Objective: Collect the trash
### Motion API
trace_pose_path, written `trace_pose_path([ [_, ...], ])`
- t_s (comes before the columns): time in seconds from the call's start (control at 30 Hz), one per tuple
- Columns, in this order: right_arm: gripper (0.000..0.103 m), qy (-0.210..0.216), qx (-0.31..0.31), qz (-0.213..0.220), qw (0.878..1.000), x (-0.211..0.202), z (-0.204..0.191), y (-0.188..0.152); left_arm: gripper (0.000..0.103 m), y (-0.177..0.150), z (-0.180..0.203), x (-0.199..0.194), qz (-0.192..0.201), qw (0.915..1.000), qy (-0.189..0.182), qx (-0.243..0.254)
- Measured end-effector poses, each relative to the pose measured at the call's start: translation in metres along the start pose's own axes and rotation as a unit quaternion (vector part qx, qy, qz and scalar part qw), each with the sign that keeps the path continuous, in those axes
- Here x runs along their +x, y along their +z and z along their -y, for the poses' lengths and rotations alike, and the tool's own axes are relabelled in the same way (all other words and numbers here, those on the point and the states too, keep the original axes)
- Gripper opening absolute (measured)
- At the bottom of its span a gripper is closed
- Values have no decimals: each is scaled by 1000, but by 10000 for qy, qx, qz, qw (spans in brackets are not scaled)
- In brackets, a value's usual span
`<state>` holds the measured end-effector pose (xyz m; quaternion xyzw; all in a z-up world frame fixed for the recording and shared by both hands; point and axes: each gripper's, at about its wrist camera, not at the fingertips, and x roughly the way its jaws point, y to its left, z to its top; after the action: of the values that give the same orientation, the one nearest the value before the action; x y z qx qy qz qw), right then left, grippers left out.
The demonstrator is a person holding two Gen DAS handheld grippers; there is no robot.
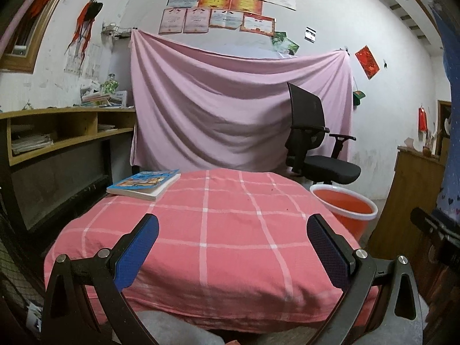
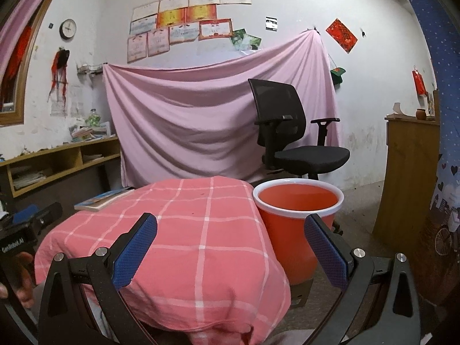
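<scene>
The left gripper (image 1: 233, 247) hangs with its blue-padded jaws spread wide and nothing between them, low over the near edge of a table draped in a pink checked cloth (image 1: 218, 230). Ahead of it and to its left, at the far corner of the cloth, lies a book (image 1: 143, 185) with a blue cover. Ahead and to its right, beyond the table's edge, stands an orange bucket (image 1: 345, 210) with a white rim. No loose scrap of trash can be made out on the cloth in either view.

The right gripper (image 2: 231, 248) is likewise wide open and empty. The bucket sits just ahead of its right finger (the finger's tip overlaps the bucket's wall in the right wrist view), and the bucket stands on a cardboard box (image 2: 300, 290) right beside the clothed table. Behind the bucket is a black office chair (image 2: 287, 132), and behind that a pink sheet (image 2: 187, 120) hung across the wall. Far to the gripper's right stands a wooden cabinet (image 2: 408, 166); to its left, a low wooden shelf unit (image 2: 57, 164) holding papers. At the left edge of the right wrist view, a hand (image 2: 24, 281) grips the other tool's handle.
</scene>
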<state>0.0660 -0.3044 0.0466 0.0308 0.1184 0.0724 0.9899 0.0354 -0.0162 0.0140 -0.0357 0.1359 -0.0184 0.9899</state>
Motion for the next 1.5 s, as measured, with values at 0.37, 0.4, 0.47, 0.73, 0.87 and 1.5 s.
trace_pose_path([
  [0.37,103,-20,-150,178,9997,-9,-10,-6,101,-16,-1,-6,-46,9999,79,-81],
  [0.4,103,-17,-167,167,9997,-9,-12,-7,101,-15,0,-6,-52,9999,78,-86],
  [0.47,103,-16,-188,157,9997,-9,-14,-8,101,-16,-1,-6,-50,9999,73,-83],
  [0.73,103,-36,-194,116,9997,-7,-13,-9,101,-18,-1,-6,-57,9999,53,-66],
  [0.87,103,-33,-198,108,9997,-7,-13,-9,101,-17,-1,-4,-43,10000,34,-43],
  [1.5,103,-38,-176,88,9998,-7,-10,-11,101,-19,-1,-5,-43,10000,27,-34],
])
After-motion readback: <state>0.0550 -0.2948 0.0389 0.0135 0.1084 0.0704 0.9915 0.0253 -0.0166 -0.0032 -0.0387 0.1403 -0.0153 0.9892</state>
